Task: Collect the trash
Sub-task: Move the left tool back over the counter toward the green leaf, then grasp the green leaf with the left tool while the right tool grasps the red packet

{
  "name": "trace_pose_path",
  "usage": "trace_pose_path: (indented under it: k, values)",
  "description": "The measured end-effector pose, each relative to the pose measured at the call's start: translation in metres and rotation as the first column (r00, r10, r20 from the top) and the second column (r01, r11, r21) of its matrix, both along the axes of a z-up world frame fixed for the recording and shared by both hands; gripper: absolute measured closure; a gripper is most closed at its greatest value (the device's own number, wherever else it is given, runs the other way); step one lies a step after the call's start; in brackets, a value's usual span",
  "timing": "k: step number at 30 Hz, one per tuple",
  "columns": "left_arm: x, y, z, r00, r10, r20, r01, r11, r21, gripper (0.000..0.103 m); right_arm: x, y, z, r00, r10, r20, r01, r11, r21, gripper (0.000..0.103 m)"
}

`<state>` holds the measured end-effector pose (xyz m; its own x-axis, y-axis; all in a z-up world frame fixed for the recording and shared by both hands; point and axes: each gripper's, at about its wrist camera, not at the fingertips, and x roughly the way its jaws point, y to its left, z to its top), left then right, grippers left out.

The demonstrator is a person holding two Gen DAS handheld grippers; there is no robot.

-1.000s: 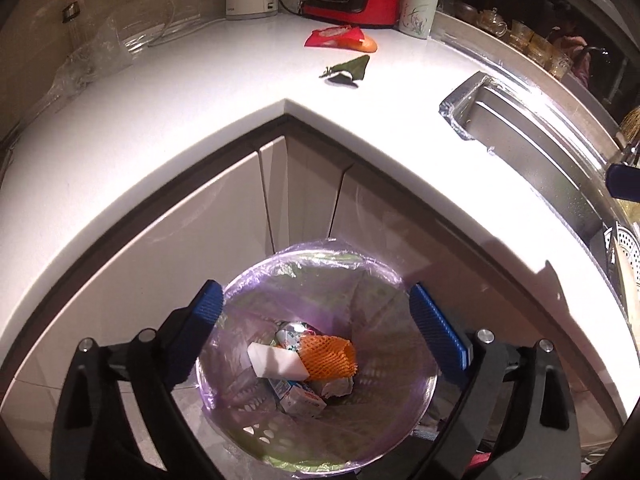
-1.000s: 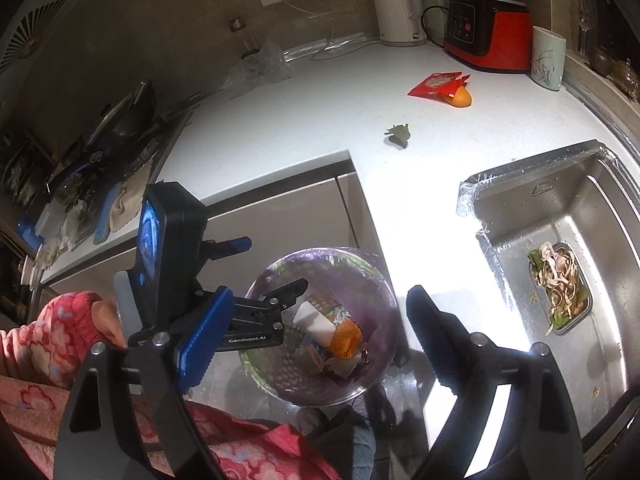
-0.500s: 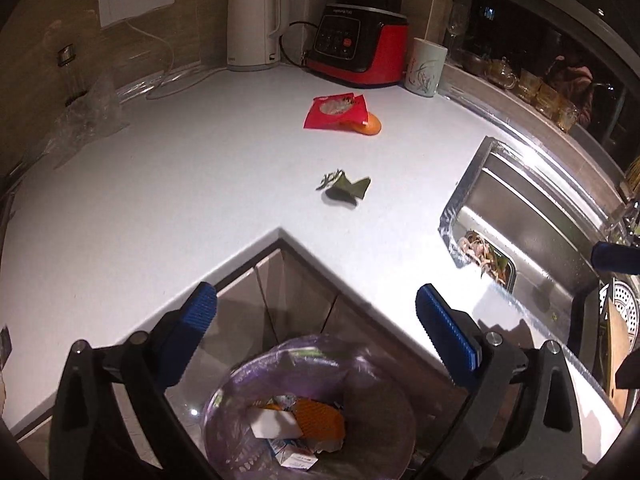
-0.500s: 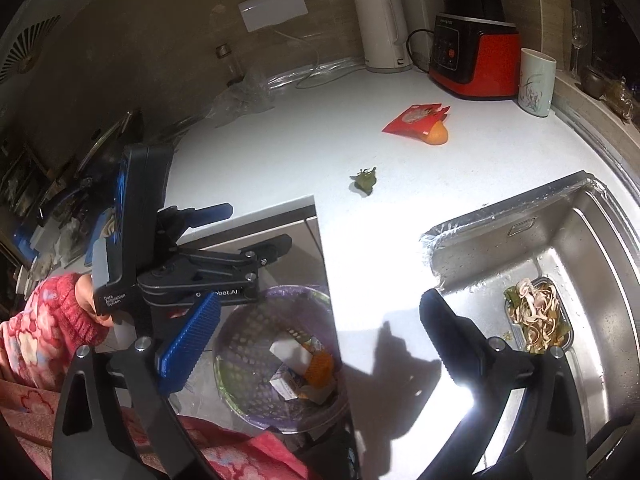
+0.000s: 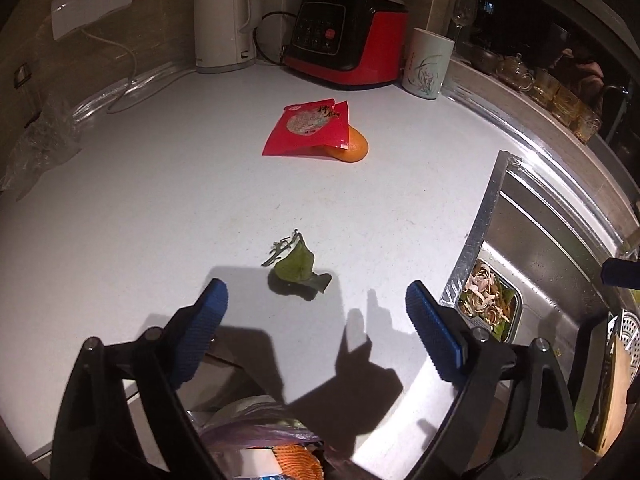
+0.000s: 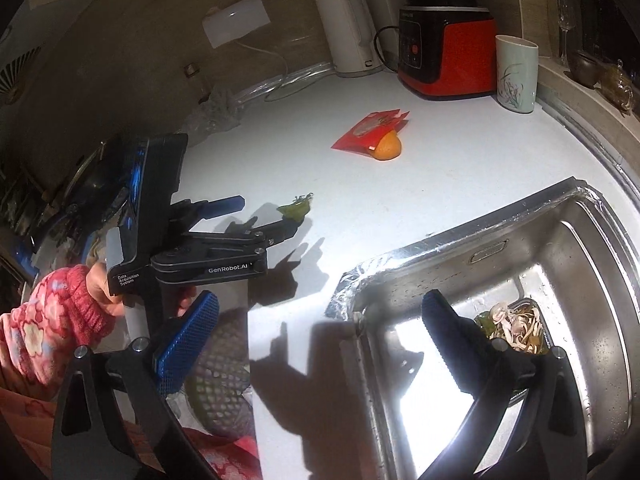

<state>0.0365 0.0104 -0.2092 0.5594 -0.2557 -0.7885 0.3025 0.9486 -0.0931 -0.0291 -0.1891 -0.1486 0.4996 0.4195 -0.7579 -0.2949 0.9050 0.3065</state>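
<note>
A crumpled green leaf [image 5: 296,266] lies on the white counter [image 5: 160,208], just ahead of my left gripper [image 5: 316,296]. Its jaws are closing with nothing between them. Farther back a red wrapper [image 5: 308,128] rests partly over a piece of orange peel [image 5: 354,148]. In the right wrist view the left gripper [image 6: 268,212] hovers beside the leaf [image 6: 296,210]. My right gripper [image 6: 320,300] stands open and empty over the counter edge and the sink corner. The bin with its purple bag [image 5: 256,420] holds trash below the counter edge.
A steel sink [image 6: 440,240] at the right has food scraps [image 6: 516,328] in its strainer. A white kettle [image 5: 224,20], a red appliance [image 5: 352,36] and a cup [image 5: 426,64] line the back wall. A clear plastic bag [image 5: 40,140] lies at the left.
Both grippers moved from above the bin forward over the counter toward the leaf. The bin slid to the bottom of both views. The left jaws narrowed a little.
</note>
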Motion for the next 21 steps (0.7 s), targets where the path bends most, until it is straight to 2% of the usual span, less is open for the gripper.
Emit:
trace_pose_path:
  k: [1, 3, 7, 9, 12, 17, 18, 19, 21]
  values:
    - [0.003, -0.002, -0.004, 1.000, 0.002, -0.013, -0.002, 1.000, -0.003, 0.025, 0.006, -0.004, -0.002, 1.000, 0.003, -0.005, -0.003, 1.000, 0.007, 0.002]
    - [0.011, -0.004, -0.010, 0.999, 0.009, -0.036, -0.009, 1.000, -0.007, 0.037, 0.016, -0.011, -0.006, 1.000, 0.010, -0.010, -0.010, 1.000, 0.014, 0.002]
    - [0.024, -0.006, -0.021, 0.996, 0.044, -0.083, -0.045, 0.999, -0.011, 0.048, 0.038, -0.021, -0.015, 0.999, 0.033, -0.022, -0.033, 0.999, 0.024, 0.002]
    - [0.029, -0.005, -0.027, 0.992, 0.059, -0.108, -0.061, 0.998, -0.013, 0.062, 0.049, -0.025, -0.019, 0.999, 0.047, -0.025, -0.046, 0.998, 0.030, 0.002]
    - [0.033, -0.004, -0.027, 0.991, 0.086, -0.099, -0.086, 0.996, 0.000, 0.076, 0.068, -0.030, -0.024, 0.998, 0.068, -0.016, -0.067, 0.997, 0.032, 0.002]
    - [0.036, -0.002, -0.025, 0.989, 0.090, -0.119, -0.091, 0.996, -0.007, 0.082, 0.110, -0.026, -0.029, 0.996, 0.087, 0.024, -0.087, 0.996, -0.003, 0.002]
    - [0.036, -0.002, -0.025, 0.989, 0.091, -0.118, -0.092, 0.996, -0.008, 0.091, 0.120, -0.023, -0.029, 0.995, 0.092, 0.035, -0.092, 0.996, -0.005, 0.002]
    - [0.036, -0.001, -0.025, 0.989, 0.092, -0.115, -0.093, 0.996, -0.010, 0.095, 0.131, -0.019, -0.029, 0.994, 0.097, 0.043, -0.097, 0.995, -0.003, 0.002]
    - [0.034, -0.001, -0.024, 0.990, 0.096, -0.102, -0.098, 0.995, -0.013, 0.096, 0.155, -0.009, -0.029, 0.993, 0.105, 0.063, -0.105, 0.995, -0.004, 0.002]
